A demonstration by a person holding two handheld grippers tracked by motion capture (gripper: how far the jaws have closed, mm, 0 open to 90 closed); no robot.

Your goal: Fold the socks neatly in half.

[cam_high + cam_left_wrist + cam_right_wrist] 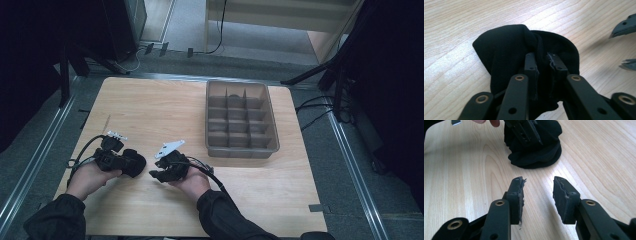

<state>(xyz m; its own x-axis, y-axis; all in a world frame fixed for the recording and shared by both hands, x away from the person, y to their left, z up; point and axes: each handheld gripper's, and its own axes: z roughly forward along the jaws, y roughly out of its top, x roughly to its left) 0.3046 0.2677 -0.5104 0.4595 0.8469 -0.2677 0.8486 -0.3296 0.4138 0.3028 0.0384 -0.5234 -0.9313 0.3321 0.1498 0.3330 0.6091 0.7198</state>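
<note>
A bundle of black knitted cloth (134, 162) lies on the wooden table (165, 107) near its front left. My left gripper (543, 61) is shut on a fold of that black cloth (506, 50), with fabric pinched between its two pads. In the right gripper view the same cloth (536, 155) sits just ahead, with the left gripper's jaws on top of it. My right gripper (537, 186) is open above bare wood, a short way from the cloth, nothing between its pads. In the high view it (156, 174) faces the cloth from the right.
A brown plastic tray (270, 120) divided into several compartments stands at the back right of the table. Black cables trail from both grippers. Dark stands and cables surround the table on the floor.
</note>
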